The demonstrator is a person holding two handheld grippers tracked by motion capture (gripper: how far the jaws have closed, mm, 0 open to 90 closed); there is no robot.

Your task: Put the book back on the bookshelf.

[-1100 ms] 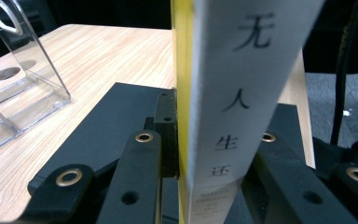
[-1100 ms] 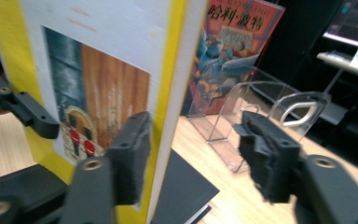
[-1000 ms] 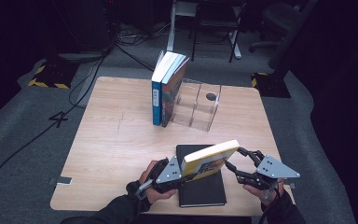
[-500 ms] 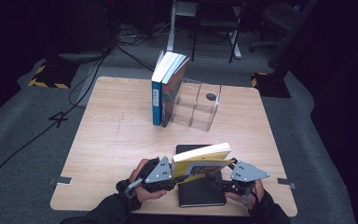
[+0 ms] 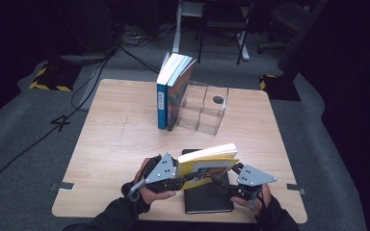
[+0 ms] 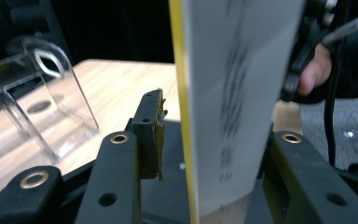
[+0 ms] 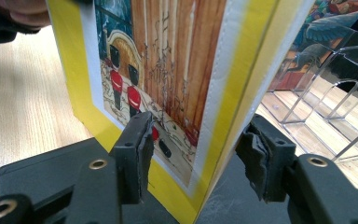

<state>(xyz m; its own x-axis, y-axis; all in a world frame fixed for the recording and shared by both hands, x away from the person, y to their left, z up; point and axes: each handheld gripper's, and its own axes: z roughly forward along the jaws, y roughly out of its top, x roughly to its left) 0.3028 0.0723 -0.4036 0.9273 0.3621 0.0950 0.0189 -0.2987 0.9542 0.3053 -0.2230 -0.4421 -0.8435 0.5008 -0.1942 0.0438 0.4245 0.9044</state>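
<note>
A yellow picture book stands tilted on edge over a black book lying flat near the table's front. My left gripper straddles its left end; its jaws have just been opening, and one pad stands clear of the book's pages, so it is open. My right gripper comes in from the right. Its jaws have just been closing, and its pads press on the cover and the spine side, shut on the book.
Two books stand upright at the table's far middle against a clear acrylic stand, also visible as the clear stand. The wooden table has bare room on the left. Cables cross the grey floor beyond.
The yellow book has been raised and tipped up more on edge. The right gripper came in left toward it and closed on it. The left gripper rose a little and spread its jaws.
</note>
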